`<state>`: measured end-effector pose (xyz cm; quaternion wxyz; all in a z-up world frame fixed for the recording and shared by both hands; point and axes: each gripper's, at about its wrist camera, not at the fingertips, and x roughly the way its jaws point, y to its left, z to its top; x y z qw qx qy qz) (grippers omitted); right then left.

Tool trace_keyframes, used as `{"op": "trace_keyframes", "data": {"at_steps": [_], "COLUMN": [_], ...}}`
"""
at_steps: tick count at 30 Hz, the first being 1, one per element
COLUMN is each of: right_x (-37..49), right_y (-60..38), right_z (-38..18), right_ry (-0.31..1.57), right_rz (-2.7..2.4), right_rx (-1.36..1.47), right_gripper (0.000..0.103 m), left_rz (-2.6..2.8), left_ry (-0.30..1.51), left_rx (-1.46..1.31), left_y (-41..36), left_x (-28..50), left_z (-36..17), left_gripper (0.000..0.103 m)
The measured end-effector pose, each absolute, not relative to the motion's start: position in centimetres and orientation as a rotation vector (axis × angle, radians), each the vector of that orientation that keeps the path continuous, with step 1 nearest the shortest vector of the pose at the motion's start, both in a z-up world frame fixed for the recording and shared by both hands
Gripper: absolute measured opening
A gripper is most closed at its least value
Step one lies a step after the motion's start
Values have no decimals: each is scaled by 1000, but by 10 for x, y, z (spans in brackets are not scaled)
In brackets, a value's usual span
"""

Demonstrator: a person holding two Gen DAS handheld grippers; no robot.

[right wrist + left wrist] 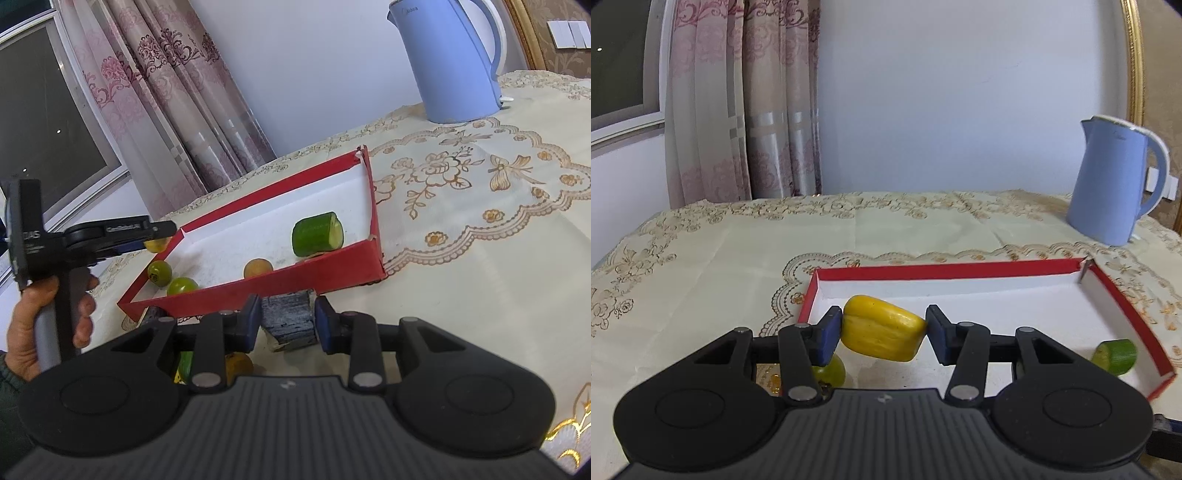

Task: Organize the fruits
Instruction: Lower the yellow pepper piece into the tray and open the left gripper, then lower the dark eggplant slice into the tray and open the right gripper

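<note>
My left gripper (pixel 882 334) is shut on a yellow fruit piece (pixel 882 332) and holds it above the near left corner of the red tray with a white floor (pixel 942 269). In the tray lie a cut green cucumber piece (pixel 317 238), a brownish round fruit (pixel 258 267) and two green round fruits (pixel 159 272). In the right wrist view, my right gripper (pixel 288 323) sits just in front of the tray's near wall (pixel 258 295), shut on a dark grey striped block (pixel 290 319). A hand holds the left gripper (pixel 162 229) at that view's left edge.
A blue kettle (pixel 1108 184) stands at the table's back right on the embroidered cream cloth (pixel 701 258). Under my right gripper a green piece (pixel 185 363) and an orange-brown round fruit (pixel 238 363) lie on the cloth. Curtains and a window are behind the table.
</note>
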<state>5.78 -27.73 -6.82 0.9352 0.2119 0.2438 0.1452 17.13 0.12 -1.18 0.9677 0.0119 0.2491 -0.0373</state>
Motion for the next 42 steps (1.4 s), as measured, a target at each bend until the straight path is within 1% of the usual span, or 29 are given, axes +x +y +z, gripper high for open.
{"op": "trace_keyframes", "data": {"at_steps": [11, 14, 18, 20, 22, 23, 24, 26, 32, 37, 41, 42], "right_x": [60, 60, 60, 60, 60, 60, 60, 60, 60, 60, 60, 60], "right_y": [-277, -277, -277, -277, -276, -276, -276, -276, -277, -277, -277, -277], "right_z": [-68, -69, -69, -69, -69, -69, -69, -69, -70, -70, -70, -70], "right_ry": [504, 504, 504, 504, 504, 504, 504, 504, 504, 504, 503, 503], "right_rz": [305, 305, 305, 306, 306, 306, 306, 307, 307, 308, 307, 307], "right_rx": [430, 430, 430, 431, 431, 431, 431, 433, 435, 436, 434, 434], "right_gripper": [30, 30, 30, 30, 30, 30, 30, 30, 30, 30, 30, 30], "left_rz": [-51, -63, -72, -75, -74, -62, -40, -15, 2, 47, 88, 90], "left_ry": [544, 543, 542, 539, 528, 519, 507, 478, 481, 448, 429, 427], "left_rx": [16, 25, 30, 25, 18, 11, 1, -35, -147, -197, -186, -191], "left_y": [2, -1, -3, -3, -1, 1, 5, 15, 43, 64, 73, 74], "left_x": [184, 182, 180, 177, 172, 168, 163, 153, 136, 103, 82, 80], "left_z": [-28, -28, -28, -27, -26, -25, -25, -25, -25, -26, -30, -30], "left_gripper": [50, 60, 65, 66, 72, 80, 86, 86, 86, 86, 86, 88]}}
